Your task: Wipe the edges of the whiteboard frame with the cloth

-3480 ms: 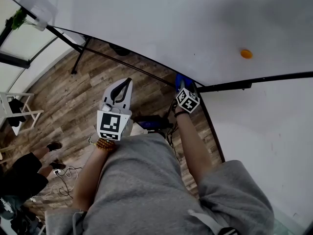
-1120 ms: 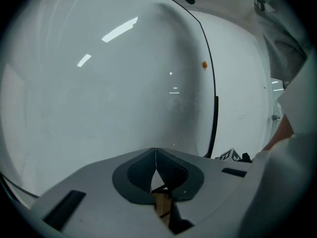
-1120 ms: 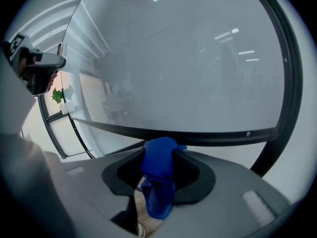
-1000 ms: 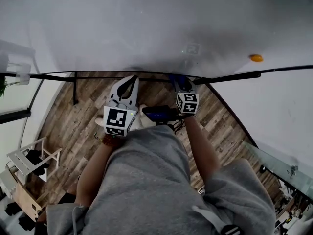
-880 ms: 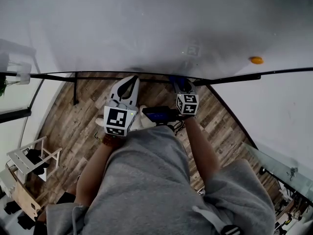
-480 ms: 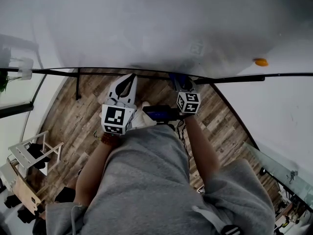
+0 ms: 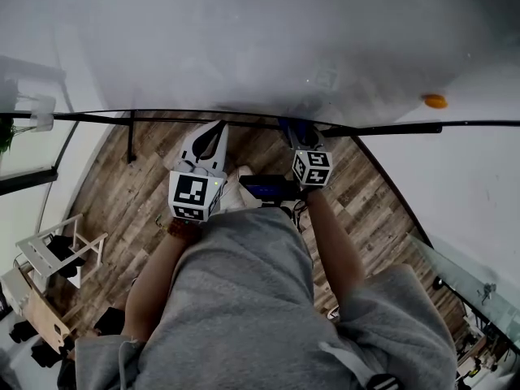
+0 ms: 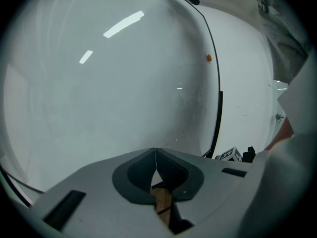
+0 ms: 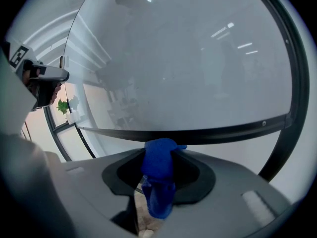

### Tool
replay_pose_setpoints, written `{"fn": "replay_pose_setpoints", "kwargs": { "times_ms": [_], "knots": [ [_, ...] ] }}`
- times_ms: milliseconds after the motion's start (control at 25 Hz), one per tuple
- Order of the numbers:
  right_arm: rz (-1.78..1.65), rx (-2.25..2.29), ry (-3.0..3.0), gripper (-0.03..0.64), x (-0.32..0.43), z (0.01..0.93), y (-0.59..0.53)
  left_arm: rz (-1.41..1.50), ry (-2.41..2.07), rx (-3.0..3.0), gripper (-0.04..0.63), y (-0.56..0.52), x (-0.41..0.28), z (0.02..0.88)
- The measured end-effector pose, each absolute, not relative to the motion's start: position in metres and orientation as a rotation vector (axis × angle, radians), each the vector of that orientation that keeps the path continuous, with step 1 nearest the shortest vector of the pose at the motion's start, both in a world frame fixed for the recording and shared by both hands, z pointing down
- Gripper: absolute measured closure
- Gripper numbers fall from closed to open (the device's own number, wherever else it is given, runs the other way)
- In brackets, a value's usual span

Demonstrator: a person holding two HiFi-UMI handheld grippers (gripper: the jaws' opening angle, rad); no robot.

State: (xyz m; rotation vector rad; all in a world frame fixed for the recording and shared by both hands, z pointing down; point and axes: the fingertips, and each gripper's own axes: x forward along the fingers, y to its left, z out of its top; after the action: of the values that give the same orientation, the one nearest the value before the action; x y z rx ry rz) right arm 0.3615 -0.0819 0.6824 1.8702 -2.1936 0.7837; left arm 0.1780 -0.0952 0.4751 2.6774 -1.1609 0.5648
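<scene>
- Your right tool [image 9: 159, 150] is clenched on the blue cloth [image 9: 158, 175]. The cloth bunches up between the jaws and hangs down below them.
- In the head view the cloth sits at 12 o'clock from the right tool's marker cube [image 7: 311, 167]. It is right at the black bottom bar of the whiteboard frame [image 7: 203, 119]; whether it touches cannot be told.
- Your left tool [image 8: 155, 157] is clenched tip to tip and empty. It points at the whiteboard [image 7: 244, 39], at 9 o'clock from the right tool.
- A small orange disc [image 7: 435, 101] sits on the board at 2 o'clock, well apart from the right tool.
- The wood-plank floor [image 7: 122, 193] lies below the frame.
</scene>
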Motion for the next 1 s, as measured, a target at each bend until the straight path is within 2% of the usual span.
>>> {"fn": "replay_pose_setpoints", "kwargs": {
  "times_ms": [1000],
  "knots": [
    [0.841, 1.82, -2.232, 0.457, 0.316, 0.679, -0.096, 0.545, -1.209, 2.624, 0.584, -0.104, 0.128, 0.479]
  ]
}}
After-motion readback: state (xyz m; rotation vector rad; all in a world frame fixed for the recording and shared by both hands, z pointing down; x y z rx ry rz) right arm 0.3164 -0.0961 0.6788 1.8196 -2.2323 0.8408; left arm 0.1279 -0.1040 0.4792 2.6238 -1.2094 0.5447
